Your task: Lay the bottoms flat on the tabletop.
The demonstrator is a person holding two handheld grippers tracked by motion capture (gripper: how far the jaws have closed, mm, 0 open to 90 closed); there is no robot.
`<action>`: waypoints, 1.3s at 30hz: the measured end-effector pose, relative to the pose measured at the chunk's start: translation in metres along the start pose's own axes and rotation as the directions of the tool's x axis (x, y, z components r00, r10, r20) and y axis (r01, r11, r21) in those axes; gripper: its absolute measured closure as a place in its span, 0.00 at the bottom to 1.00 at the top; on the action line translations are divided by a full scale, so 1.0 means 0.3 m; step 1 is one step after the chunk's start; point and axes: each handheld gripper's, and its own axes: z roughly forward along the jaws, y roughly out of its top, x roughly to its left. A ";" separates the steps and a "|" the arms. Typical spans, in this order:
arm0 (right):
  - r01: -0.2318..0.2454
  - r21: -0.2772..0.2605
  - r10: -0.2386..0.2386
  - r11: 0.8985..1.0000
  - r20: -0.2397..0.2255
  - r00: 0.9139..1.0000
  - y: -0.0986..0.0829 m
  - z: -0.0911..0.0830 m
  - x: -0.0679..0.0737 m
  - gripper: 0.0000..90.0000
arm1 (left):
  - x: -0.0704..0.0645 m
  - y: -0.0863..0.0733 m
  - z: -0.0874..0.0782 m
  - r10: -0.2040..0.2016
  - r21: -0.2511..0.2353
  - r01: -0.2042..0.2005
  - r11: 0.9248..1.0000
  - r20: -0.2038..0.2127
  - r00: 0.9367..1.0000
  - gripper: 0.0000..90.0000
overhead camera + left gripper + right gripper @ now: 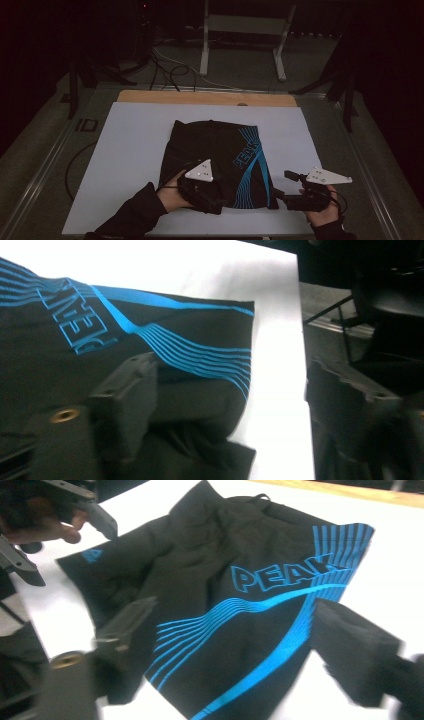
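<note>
Left gripper [202, 192] covers shorts' [220, 150] 7 o'clock hem in high view. Right gripper view: fingers [357, 652] blurred, shorts cut off at 6 o'clock.

shorts [220, 160] lie mid-mat [125, 150], left gripper [202, 192] seemingly on their near hem.

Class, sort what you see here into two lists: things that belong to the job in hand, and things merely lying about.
Part of the job:
- black shorts with blue stripes
- left tongs, over the shorts' near edge
- right tongs, open beside the shorts
- white board under the shorts

Lying about:
- cables on the floor
- white metal frame beyond the table
</note>
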 end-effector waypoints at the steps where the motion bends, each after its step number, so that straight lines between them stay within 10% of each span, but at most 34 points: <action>1: -0.004 -0.004 0.004 1.000 -0.006 1.000 -0.001 0.001 -0.003 0.17 | 0.003 -0.008 -0.010 -0.008 -0.008 0.008 1.000 -0.002 1.000 0.17; 16: 0.051 -0.018 -0.051 0.999 -0.038 0.998 0.025 0.102 -0.060 0.17 | 0.102 -0.119 -0.157 -0.127 -0.064 0.120 0.991 -0.119 0.985 0.05; 34: 0.014 0.019 -0.013 1.000 -0.016 1.000 0.104 0.304 -0.207 0.15 | 0.356 -0.223 -0.257 -0.294 -0.124 0.267 0.956 -0.328 0.898 0.05; 39: 0.003 0.032 -0.004 0.999 0.029 1.000 0.128 0.343 -0.246 0.15 | 0.416 -0.233 -0.247 -0.303 -0.125 0.276 0.953 -0.356 0.884 0.05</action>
